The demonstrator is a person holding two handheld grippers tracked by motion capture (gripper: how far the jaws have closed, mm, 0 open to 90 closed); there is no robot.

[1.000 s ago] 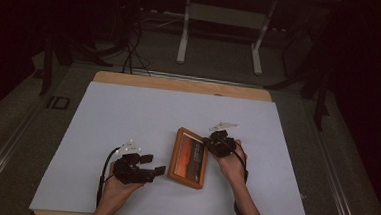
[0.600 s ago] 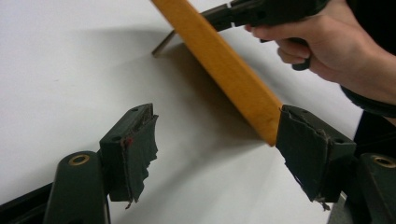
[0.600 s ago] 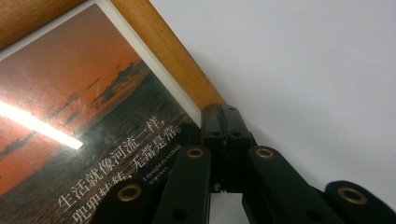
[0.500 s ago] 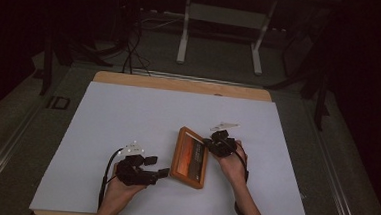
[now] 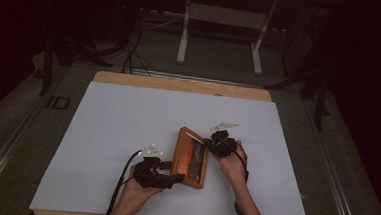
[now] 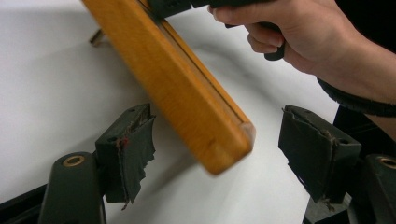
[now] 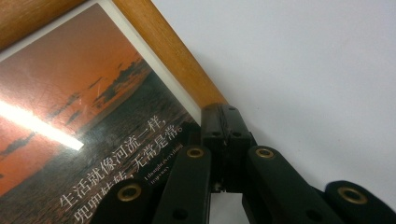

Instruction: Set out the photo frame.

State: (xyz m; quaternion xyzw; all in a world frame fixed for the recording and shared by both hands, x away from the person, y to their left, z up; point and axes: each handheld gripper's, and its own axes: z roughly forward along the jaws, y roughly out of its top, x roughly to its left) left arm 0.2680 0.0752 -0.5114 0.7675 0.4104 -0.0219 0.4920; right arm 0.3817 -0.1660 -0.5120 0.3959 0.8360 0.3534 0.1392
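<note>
A: Left gripper view: the wooden picture frame [image 6: 187, 88] runs in from the top, and its near corner sits between the two spread jaws of the left gripper [image 6: 229, 149], with a gap on each side.

B: And the right gripper [image 7: 226, 119]? In its own view the jaws are pressed together at the frame's wooden edge, beside the sunset print with white lettering. Whether wood is pinched between them I cannot tell.

A: From the high view, the frame [image 5: 191, 157] lies on the white table cover [image 5: 127, 118], between the two hands. The left hand [image 5: 138, 187] comes in from the bottom edge, its gripper [image 5: 167, 173] pointing right at the frame's near left corner.

B: The right hand [image 5: 232, 162] angles in from the lower right, its gripper [image 5: 211, 145] at the frame's right edge. Beyond the table the room is dark, with a white stand [image 5: 221, 29] and cables on the floor.
</note>
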